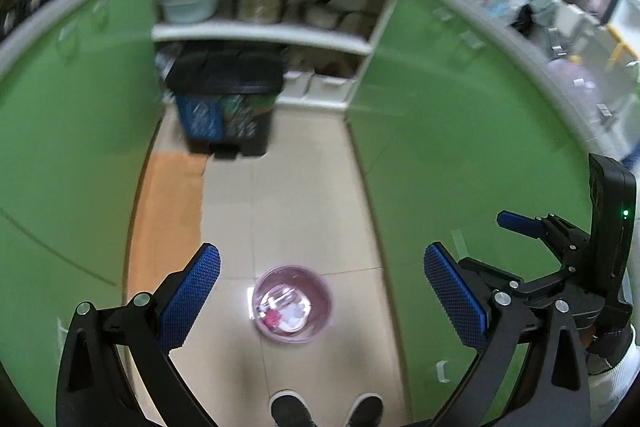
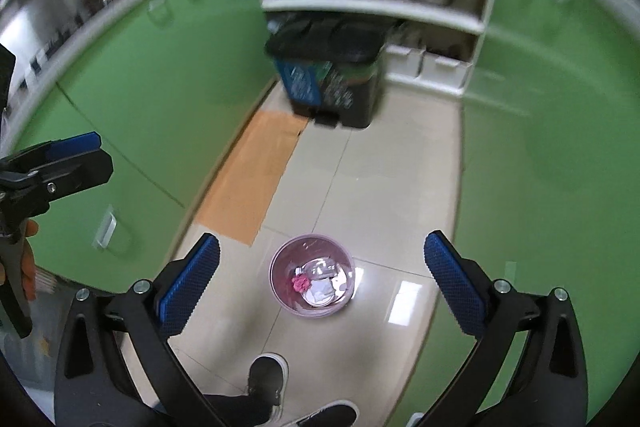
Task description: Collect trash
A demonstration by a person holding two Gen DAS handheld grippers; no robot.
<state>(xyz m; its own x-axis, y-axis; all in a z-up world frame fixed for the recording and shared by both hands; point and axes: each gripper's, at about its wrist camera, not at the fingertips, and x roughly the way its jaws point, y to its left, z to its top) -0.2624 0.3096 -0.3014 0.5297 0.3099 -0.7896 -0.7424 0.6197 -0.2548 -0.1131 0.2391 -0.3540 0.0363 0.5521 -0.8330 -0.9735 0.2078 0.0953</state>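
Trash point(image 2: 316, 283) lying inside pink bin point(image 2: 280, 291), upright on tiled floor point(image 2: 380, 187), mouth up, round, no long axis. Left gripper point(image 1: 320, 291) and right gripper point(image 2: 320, 279) both spread wide, holding nothing, high above. Drop-off apparently done; next: seeking further litter.

Both grippers angle downward, side by side; the left gripper point(image 1: 320, 301) gapes wide, nothing between its blue pads. The right gripper point(image 2: 320, 285) is equally spread and empty.
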